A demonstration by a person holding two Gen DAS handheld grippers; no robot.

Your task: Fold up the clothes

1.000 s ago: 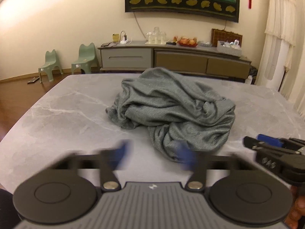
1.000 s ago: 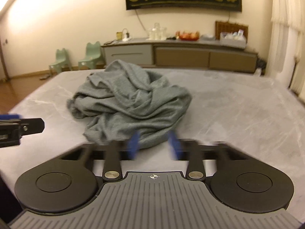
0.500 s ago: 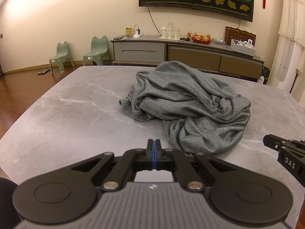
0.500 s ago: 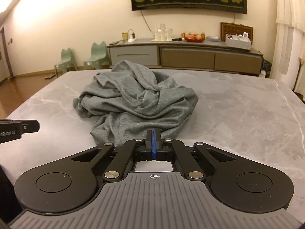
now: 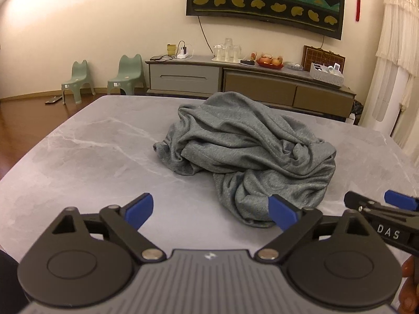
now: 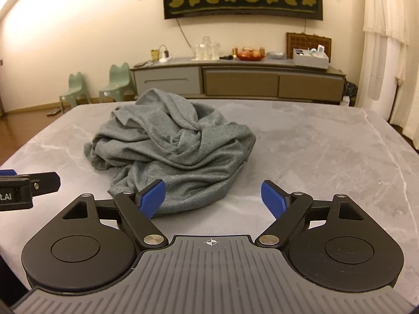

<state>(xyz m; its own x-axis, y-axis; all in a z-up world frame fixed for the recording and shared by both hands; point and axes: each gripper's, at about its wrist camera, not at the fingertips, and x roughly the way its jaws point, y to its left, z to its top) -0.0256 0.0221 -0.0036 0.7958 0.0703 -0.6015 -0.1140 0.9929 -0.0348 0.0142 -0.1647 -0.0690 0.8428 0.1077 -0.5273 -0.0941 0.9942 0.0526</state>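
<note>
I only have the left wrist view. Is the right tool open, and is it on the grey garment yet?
Observer: The right tool is open, blue pads spread wide, gripping nothing.
Operator: Where does it sit against the garment?
Observer: It points at the near right part of the grey garment. Its left pad lines up with the near hem; I cannot tell whether they touch.
Operator: Any room to the right of the pile?
Observer: Yes, the table is bare marble from the pile across to its right edge.
</note>
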